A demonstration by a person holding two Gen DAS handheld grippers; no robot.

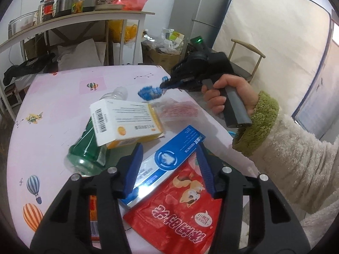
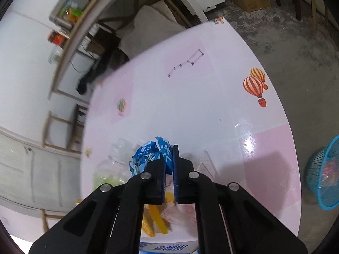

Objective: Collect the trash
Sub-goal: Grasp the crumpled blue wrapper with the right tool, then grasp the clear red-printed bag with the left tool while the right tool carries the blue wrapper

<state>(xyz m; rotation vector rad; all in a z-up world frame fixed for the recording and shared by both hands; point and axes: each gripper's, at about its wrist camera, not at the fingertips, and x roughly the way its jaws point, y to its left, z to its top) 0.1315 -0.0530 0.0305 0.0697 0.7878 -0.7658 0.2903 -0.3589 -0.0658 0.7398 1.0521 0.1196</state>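
My right gripper (image 2: pixel 169 150) is shut on a crumpled blue wrapper (image 2: pixel 146 154), which bulges out to the left of the jaws. In the left wrist view a hand holds that right gripper (image 1: pixel 164 83) over the far side of the pink table (image 1: pixel 53 110), and the blue wrapper (image 1: pixel 148 92) hangs at its tip. My left gripper (image 1: pixel 169 160) stands open astride a long blue and white box (image 1: pixel 169 158); I see no pad pressing on it. A red snack bag (image 1: pixel 175 207) lies partly over the box.
A white and yellow carton (image 1: pixel 127 122) rests on a green bottle (image 1: pixel 89 150), with a clear bottle (image 1: pixel 116 94) and a red-printed wrapper (image 1: pixel 180 110) behind. A blue basket (image 2: pixel 326 173) stands on the floor right of the table. A shelf (image 1: pixel 84 19), fridge (image 1: pixel 203 4) and chair (image 1: pixel 247 53) are beyond.
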